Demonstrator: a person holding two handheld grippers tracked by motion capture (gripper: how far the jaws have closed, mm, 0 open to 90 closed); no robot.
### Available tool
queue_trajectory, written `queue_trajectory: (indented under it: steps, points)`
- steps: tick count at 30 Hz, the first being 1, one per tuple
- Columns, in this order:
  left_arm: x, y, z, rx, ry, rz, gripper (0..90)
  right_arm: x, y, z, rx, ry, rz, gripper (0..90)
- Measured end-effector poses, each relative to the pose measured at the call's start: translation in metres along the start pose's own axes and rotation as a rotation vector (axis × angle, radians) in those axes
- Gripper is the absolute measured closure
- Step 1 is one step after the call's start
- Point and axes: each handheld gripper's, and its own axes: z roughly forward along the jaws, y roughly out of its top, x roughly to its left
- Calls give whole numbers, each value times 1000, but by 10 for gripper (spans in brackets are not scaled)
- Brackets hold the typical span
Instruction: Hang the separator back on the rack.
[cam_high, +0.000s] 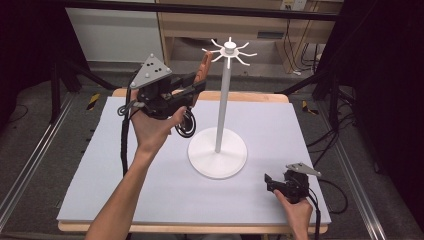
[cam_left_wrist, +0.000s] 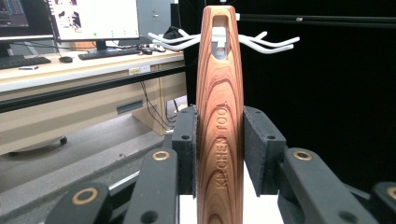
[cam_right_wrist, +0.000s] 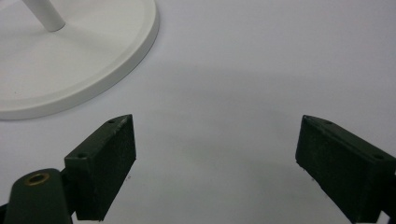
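My left gripper (cam_high: 194, 85) is raised above the table's far left and is shut on a wooden kitchen tool handle (cam_left_wrist: 219, 116) with a slot near its top end. In the high view the wooden handle (cam_high: 204, 65) points up toward the hooks (cam_high: 230, 51) of a white stand (cam_high: 222, 100). In the left gripper view those white hooks (cam_left_wrist: 261, 43) spread right behind the handle's slotted tip. A dark part of the tool (cam_high: 186, 125) hangs below the hand. My right gripper (cam_high: 268, 181) rests low at the table's near right, open and empty, its pads (cam_right_wrist: 105, 163) wide apart over the white mat.
The stand's round white base (cam_high: 217, 152) sits mid-table; its rim (cam_right_wrist: 116, 65) lies just left of and beyond my right gripper. A white mat (cam_high: 125, 185) covers the wooden table. A desk with monitors (cam_left_wrist: 93, 18) and a keyboard stands behind, black curtains at the sides.
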Motion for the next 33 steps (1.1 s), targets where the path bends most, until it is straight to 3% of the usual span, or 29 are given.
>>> queue_trajectory:
  steps: [33]
  points:
    - [-1, -17, 22, -1, 5, -4, 670, 1, 0, 0, 4, 6, -5, 127]
